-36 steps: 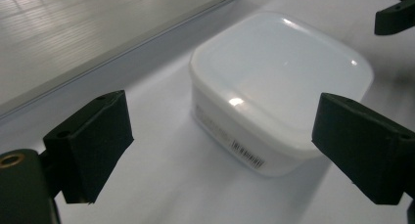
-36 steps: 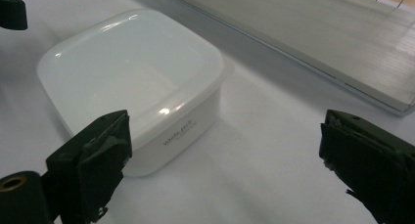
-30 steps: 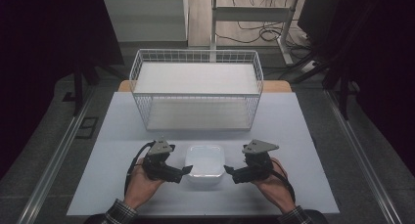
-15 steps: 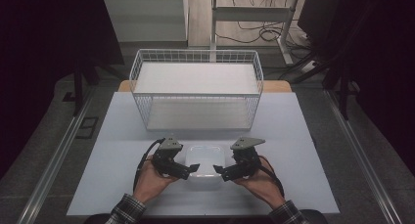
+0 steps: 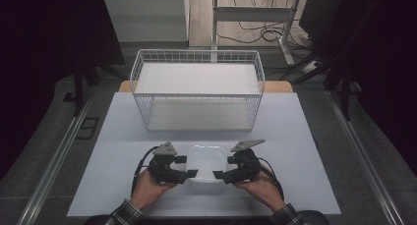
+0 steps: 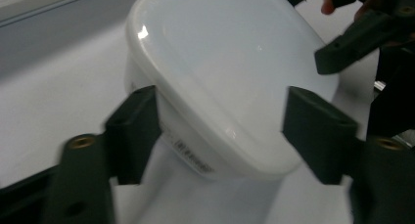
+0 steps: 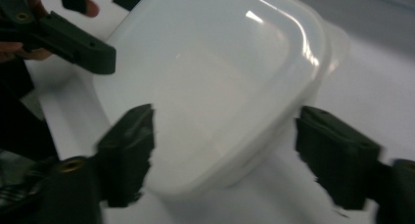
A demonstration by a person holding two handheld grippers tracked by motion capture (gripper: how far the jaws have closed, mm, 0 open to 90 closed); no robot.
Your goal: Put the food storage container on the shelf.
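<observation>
While both hands rest near the front edge of the white table [image 5: 113,151], the left gripper [image 5: 193,166] and the right gripper [image 5: 220,168] flank a white lidded plastic container [image 5: 206,161] that sits between them. Each gripper's jaws have just been closing, with a corner of the container between them. In the left gripper view one jaw touches the container's side wall; the other stands just clear. In the right gripper view both jaws remain apart from it. Behind stands a white wire basket [image 5: 196,95].
</observation>
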